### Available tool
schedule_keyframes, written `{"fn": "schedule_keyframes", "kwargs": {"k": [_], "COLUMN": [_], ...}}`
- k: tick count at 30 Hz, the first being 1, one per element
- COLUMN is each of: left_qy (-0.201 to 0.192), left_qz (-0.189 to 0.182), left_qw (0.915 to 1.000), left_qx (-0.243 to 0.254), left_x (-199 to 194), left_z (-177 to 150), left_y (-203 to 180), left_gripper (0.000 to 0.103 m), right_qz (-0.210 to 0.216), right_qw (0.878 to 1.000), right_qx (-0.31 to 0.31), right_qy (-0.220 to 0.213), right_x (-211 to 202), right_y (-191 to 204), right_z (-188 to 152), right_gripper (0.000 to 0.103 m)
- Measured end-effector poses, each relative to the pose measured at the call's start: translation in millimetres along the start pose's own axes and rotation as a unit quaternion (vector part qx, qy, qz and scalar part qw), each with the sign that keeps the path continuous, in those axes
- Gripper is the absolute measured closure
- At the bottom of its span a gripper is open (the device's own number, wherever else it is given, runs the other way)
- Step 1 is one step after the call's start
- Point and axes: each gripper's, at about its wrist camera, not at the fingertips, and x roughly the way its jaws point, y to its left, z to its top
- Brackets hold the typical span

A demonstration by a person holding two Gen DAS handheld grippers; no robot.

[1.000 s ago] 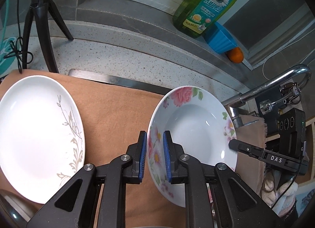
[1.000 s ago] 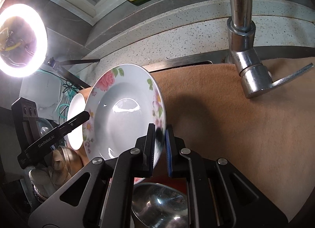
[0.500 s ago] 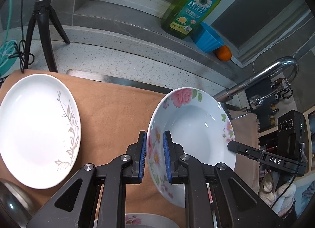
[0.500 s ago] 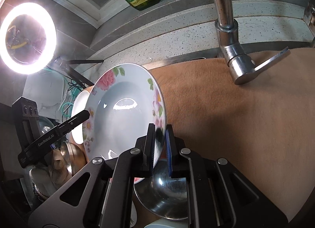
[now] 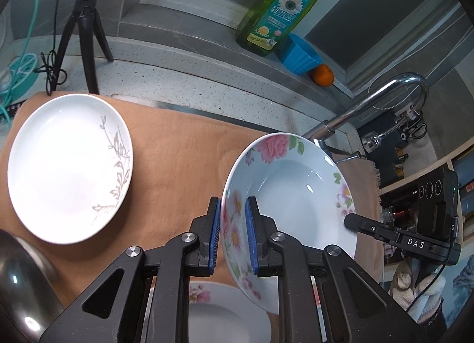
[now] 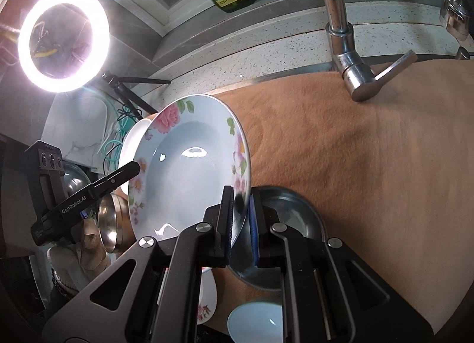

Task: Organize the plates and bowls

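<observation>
You had both grippers clamped on the same flowered plate (image 5: 293, 195), held up on edge above the tan cloth (image 5: 183, 150). Your left gripper (image 5: 233, 233) pinched the rim on one side, its blue pads (image 5: 214, 236) flanking the rim, while your right gripper (image 6: 239, 221) bit the opposite edge. A white plate with a grey sprig pattern (image 5: 69, 165) lay flat on the cloth, well apart to the left. Below the held plate sat another flowered plate (image 5: 225, 313) and a steel bowl (image 6: 293, 236); a small white bowl (image 6: 256, 323) lay nearer. The tap (image 6: 343, 35) stood behind the cloth.
</observation>
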Motion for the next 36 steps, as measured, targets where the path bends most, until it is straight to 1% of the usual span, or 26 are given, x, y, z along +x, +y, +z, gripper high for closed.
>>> {"fn": "schedule_keyframes", "kwargs": {"k": [6,11,19,29,36], "left_qy": [-0.001,-0.002,0.0,0.018,0.024], "left_qz": [-0.005,-0.01,-0.002,0.008,0.014], "left_qw": [1.0,0.9998,0.9996,0.9986,0.9977], "left_qx": [-0.003,-0.016,-0.028,-0.049,-0.062], "left_x": [-15.1,-28.5,-46.2,-53.0,-55.3], "left_z": [-17.0,-31.3,-57.4,-92.1,-108.0], "left_y": [4.8,17.8,38.2,62.9,73.1], "left_gripper": [0.088,0.088,0.088,0.088,0.088], "right_qz": [0.003,0.007,0.008,-0.001,-0.007], "right_qw": [1.0,1.0,0.999,0.998,0.996], "right_qx": [-0.003,-0.012,-0.025,-0.046,-0.049], "right_qy": [0.003,0.007,0.019,0.042,0.069], "right_x": [-3.2,-3.1,5.5,20.5,34.4], "right_y": [13.6,27.4,50.4,72.0,72.9], "right_z": [-19.9,-36.4,-65.6,-95.9,-112.3], "right_gripper": [0.093,0.093,0.093,0.093,0.093]}}
